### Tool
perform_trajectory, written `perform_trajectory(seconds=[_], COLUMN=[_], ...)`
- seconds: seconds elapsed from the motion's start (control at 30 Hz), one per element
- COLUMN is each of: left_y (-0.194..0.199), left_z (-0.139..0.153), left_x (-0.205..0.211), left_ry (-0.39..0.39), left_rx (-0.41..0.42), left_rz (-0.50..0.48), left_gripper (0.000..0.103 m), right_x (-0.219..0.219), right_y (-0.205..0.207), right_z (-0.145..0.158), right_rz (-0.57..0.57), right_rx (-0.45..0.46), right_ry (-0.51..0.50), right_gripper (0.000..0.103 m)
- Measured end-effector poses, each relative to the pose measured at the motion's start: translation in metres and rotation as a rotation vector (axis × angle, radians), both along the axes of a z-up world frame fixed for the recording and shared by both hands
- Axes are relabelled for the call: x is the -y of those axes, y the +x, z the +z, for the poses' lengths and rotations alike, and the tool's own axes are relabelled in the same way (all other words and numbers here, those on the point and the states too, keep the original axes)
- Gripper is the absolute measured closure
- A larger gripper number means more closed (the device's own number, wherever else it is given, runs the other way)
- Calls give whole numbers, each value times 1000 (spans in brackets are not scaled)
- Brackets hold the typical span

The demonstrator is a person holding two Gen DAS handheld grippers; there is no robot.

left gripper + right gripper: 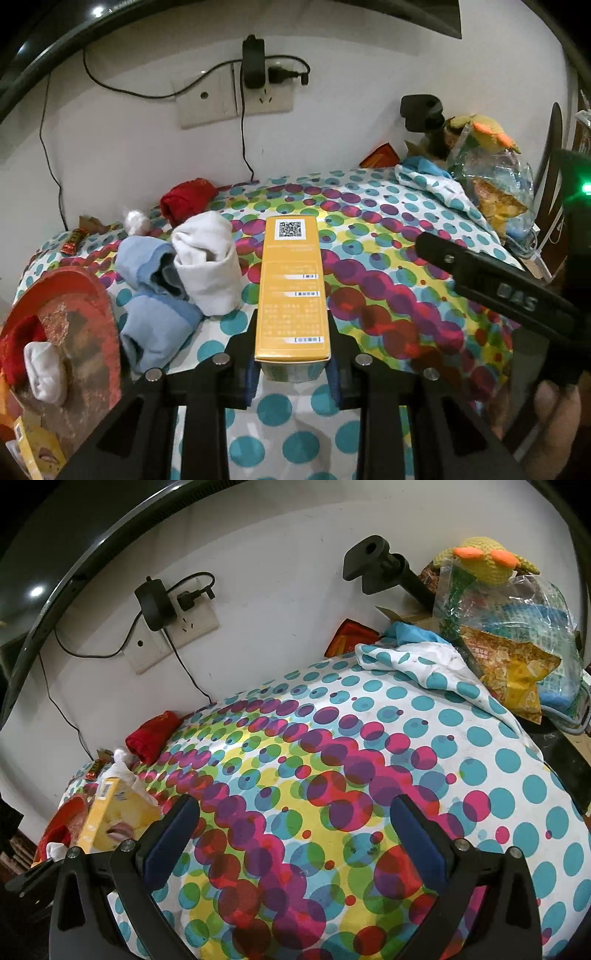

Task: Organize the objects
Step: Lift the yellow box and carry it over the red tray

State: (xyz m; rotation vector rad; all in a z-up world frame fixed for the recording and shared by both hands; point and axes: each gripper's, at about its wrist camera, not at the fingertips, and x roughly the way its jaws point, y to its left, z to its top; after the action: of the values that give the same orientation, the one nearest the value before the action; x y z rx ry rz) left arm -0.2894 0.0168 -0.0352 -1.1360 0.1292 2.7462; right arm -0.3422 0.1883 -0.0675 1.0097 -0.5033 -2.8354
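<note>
My left gripper [291,363] is shut on the near end of a long yellow box [291,288] with a QR code, held level above the dotted cloth [369,229]. Left of the box lie a rolled white sock [208,266], a blue sock roll [155,295] and a red roll [186,199] near the wall. My right gripper [295,834] is open and empty over the dotted cloth [332,775]; it shows at the right of the left wrist view [491,288]. The yellow box [114,819] shows at the left in the right wrist view.
A red round tray [70,332] with a white and a red sock sits at the left edge. A plastic bag of snacks with a knitted toy [498,627] stands at the back right. A wall socket with charger and cables [255,70] is behind.
</note>
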Motion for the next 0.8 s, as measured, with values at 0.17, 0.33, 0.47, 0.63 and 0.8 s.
perform_trajectory(seconds=[0.17, 0.33, 0.47, 0.63, 0.8], left_y=[19, 40, 54, 70, 86], left_z=[13, 36, 57, 78, 89], left_x=[1, 9, 24, 49, 77], left_ry=[-16, -31, -23, -22, -25], left_rx=[-29, -85, -117, -148, -161], left_rz=[19, 39, 80, 127, 178], left_gripper=[74, 74, 74, 74, 74], right_x=[-1, -2, -2, -3, -4], right_y=[-1, -1, -2, -2, -1], right_z=[-2, -3, -3, -3, -4], right_rz=[0, -4, -4, -5, -5], right_rx=[6, 10, 14, 20, 23], right_ry=[2, 2, 2, 3, 2], right_gripper=[0, 0, 0, 0, 0])
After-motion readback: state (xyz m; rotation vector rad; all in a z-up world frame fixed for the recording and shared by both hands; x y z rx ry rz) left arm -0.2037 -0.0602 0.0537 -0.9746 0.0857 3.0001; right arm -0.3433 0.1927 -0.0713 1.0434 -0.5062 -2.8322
